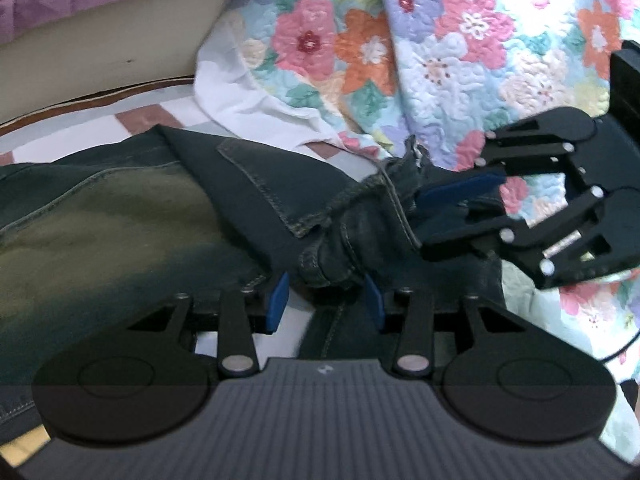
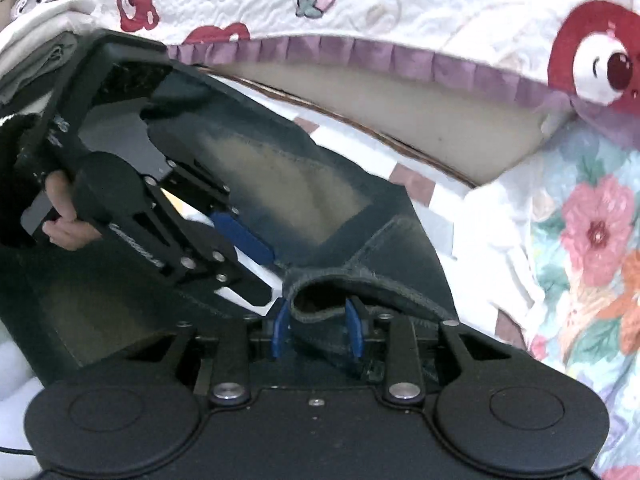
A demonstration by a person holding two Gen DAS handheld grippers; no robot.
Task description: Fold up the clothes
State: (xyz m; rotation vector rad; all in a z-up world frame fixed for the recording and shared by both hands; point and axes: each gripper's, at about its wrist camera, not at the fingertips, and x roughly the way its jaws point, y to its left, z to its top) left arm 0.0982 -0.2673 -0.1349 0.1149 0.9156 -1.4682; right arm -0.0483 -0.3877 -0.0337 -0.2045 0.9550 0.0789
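Dark jeans [image 1: 120, 208] spread flat on bed, faded leg panel ahead-left of left gripper [image 1: 325, 300]; bunched waistband [image 1: 340, 256] sits between its parted blue fingers [image 1: 278, 300], grip unclear. Right gripper [image 2: 318, 326] fingers clamp folded denim edge [image 2: 320, 280]. Floral quilt [image 1: 460, 60] beyond, right of both

Soft, even daylight filled both views, overexposing the floral quilt [image 1: 460, 60] at upper right. The jeans [image 1: 120, 208] looked dim and slightly smeared by motion blur. Fisheye distortion curved straight edges, and the corners darkened.
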